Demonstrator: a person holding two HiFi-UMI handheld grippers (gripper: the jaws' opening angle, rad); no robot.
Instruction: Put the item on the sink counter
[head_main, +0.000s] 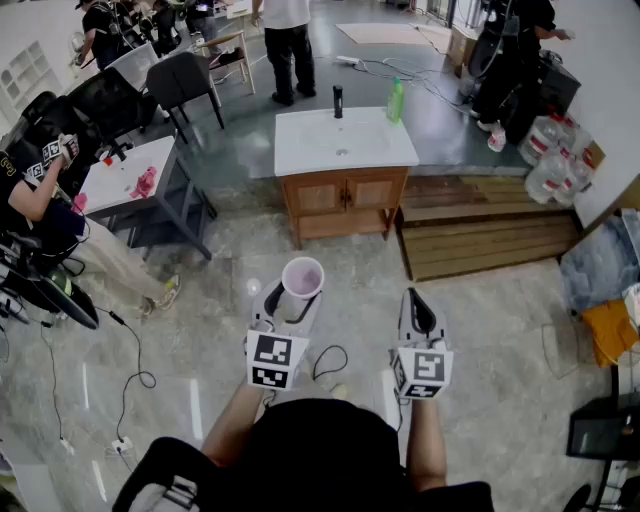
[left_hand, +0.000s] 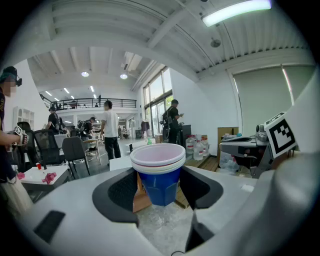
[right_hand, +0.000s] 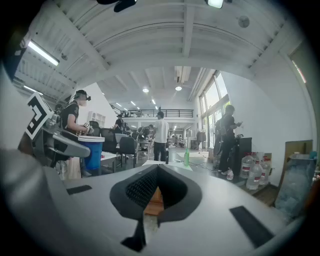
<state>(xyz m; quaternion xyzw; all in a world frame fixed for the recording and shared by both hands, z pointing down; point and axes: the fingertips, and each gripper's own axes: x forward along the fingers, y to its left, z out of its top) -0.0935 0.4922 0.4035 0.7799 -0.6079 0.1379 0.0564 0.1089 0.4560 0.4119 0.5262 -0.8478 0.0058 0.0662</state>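
So far, your left gripper (head_main: 296, 302) holds the cup (head_main: 303, 276) aloft, jaws wide on it; your right gripper (head_main: 419, 303) is closed and empty. Carrying it to the sink surface (head_main: 300, 150), well apart, and releasing it remain.

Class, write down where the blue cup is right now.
Head view, left of centre: the blue cup is held in the left gripper, short of the sink counter.

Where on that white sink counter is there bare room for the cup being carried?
The sink counter is mostly bare: its left end, beside the drain, and its front right corner are free. The back edge is crowded, with a tall black item in the middle and a green bottle to its right. The cup would likely fit at either end.
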